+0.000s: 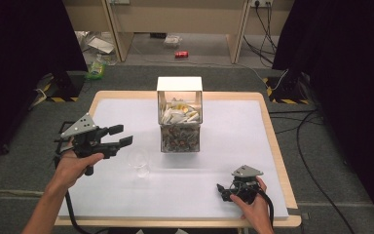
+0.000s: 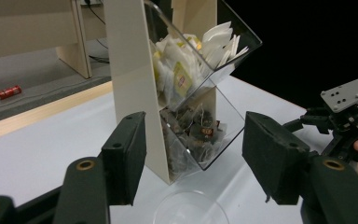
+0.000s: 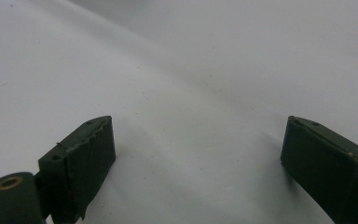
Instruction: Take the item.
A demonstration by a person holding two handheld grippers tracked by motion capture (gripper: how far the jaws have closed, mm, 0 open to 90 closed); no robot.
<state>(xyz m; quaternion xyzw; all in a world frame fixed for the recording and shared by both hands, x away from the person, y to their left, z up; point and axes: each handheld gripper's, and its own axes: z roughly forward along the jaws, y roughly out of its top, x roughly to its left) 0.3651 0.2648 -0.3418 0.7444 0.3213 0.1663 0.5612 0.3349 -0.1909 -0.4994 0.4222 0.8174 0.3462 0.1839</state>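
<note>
Clear glossy plastic dispenser (image 1: 179, 117), prob. acrylic.

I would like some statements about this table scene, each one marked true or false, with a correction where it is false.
1. The left tool is open. True.
2. The right tool is shut on a tea bag. False: it is open and empty, above the white table.
3. The dispenser has two tiers of tea bags. True.
4. A clear glass stands behind the dispenser. False: it stands in front, nearer the left tool.
</note>
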